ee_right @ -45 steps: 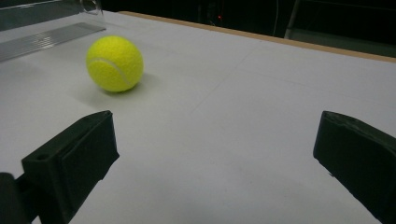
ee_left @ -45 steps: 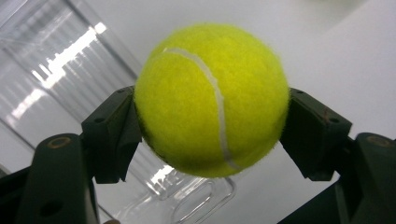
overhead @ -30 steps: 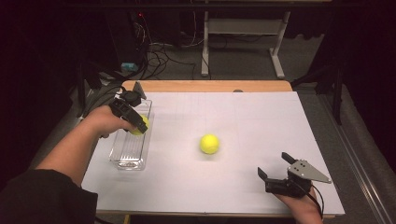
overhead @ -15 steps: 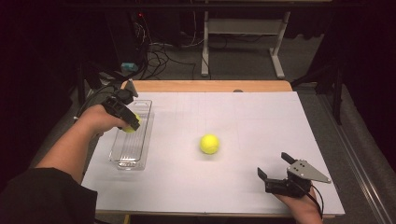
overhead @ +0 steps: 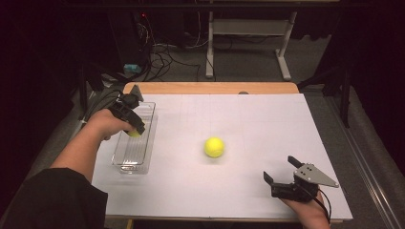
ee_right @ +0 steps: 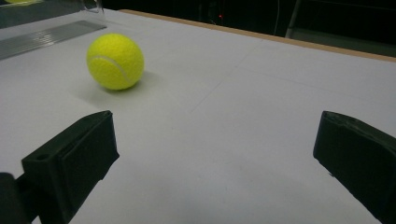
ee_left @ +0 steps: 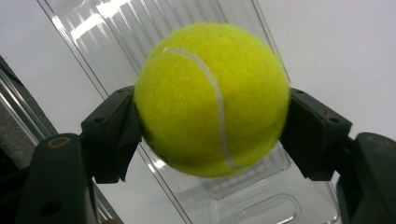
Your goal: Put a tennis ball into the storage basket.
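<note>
A yellow tennis ball (ee_left: 212, 100) sits between the two black jaws of my left gripper (ee_left: 212, 121), which is shut on it. In the high view that gripper (overhead: 133, 128) holds the ball (overhead: 134, 134) low over the clear plastic tray (overhead: 125, 164) at the table's left. The tray's ribbed floor (ee_left: 261, 205) lies right beneath the ball. A second tennis ball (overhead: 214, 147) rests on the white table near the middle. My right gripper (overhead: 280, 169) is at the front right, open and holding nothing. It faces that ball (ee_right: 115, 61), well short of it, with its jaws (ee_right: 215, 140) wide apart.
The white table top (overhead: 267, 119) has a wooden strip along its far edge (overhead: 210, 88). Behind the table are cables and a desk frame (overhead: 248, 52) on a dark floor. A sleeve (overhead: 52, 200) crosses the front left corner.
My left gripper has dipped slightly lower toward the tray with the ball still in it. The right gripper and the loose ball have not moved.
</note>
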A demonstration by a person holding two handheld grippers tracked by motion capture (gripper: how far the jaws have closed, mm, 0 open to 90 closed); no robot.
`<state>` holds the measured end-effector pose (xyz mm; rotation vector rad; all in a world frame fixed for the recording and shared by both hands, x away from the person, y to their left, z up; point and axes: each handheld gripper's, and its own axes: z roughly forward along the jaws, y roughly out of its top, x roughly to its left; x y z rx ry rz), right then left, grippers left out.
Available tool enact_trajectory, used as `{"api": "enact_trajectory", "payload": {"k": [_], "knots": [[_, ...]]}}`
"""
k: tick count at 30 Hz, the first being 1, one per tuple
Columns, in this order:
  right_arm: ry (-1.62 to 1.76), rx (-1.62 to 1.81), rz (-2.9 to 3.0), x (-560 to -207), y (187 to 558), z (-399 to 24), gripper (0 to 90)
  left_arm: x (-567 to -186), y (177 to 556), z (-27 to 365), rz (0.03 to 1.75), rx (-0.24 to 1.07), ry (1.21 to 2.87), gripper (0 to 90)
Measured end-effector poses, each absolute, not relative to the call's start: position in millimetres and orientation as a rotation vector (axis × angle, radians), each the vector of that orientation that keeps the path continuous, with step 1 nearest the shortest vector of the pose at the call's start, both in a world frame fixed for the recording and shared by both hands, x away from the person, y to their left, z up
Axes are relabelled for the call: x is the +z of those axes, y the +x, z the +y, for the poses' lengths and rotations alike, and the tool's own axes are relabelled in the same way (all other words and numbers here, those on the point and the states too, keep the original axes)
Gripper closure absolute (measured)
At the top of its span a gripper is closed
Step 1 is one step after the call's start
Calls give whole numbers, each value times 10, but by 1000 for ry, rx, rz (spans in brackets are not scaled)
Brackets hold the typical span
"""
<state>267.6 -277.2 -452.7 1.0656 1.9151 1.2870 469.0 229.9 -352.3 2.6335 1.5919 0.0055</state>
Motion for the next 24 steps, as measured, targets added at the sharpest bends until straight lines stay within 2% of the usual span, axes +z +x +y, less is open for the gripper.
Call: {"api": "enact_trajectory", "payload": {"k": [16, 17, 18, 24], "knots": [[1069, 1285, 1916, -4533, 2676, -2778, 0, -3609, 4731, 2272, 1609, 41, 2640, 262], [1067, 1286, 1917, -4533, 2675, -2773, 0, -3590, 4727, 2276, 1609, 62, 2629, 126], [1066, 1288, 1917, -4534, 2676, -2771, 0, -3578, 4730, 2278, 1613, 58, 2626, 47], [1064, 1288, 1917, -4536, 2681, -2766, 0, -3479, 4646, 2209, 1551, 49, 2626, 21]]}}
